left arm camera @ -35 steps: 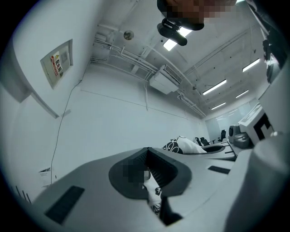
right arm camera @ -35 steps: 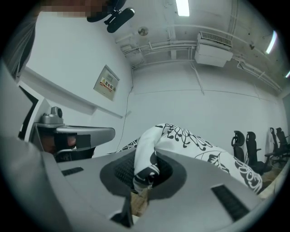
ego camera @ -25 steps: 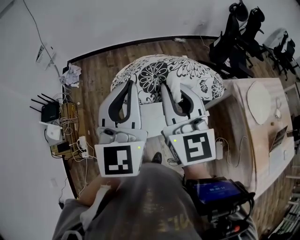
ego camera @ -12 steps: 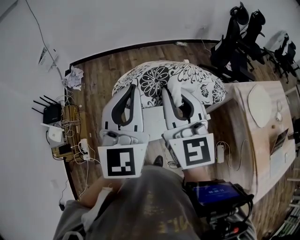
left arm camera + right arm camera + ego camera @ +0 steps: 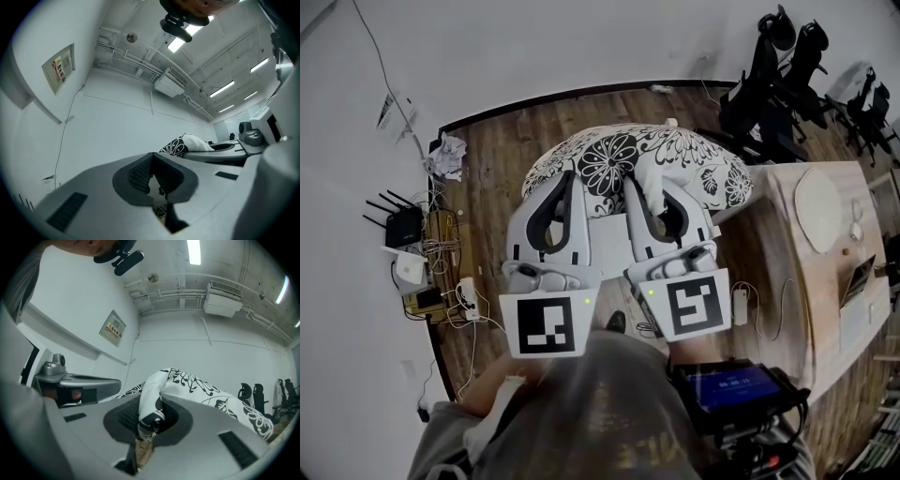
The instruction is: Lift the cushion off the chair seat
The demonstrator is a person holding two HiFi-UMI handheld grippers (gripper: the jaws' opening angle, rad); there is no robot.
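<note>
Head view: cushion (image 5: 675,155) is pinched tight in left tongs (image 5: 567,176) and right tongs (image 5: 629,181), and seems held clear of chair seat (image 5: 607,232), so the lift's basically done.

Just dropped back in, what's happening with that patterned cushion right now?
A person holds a gripper in each hand. The right gripper is clamped on a fold of the black-and-white floral cushion, which bulges out beyond both tools. The left gripper sits alongside with its jaws together, and no fabric shows between them. Whether the cushion is clear of the seat can't be told.
</note>
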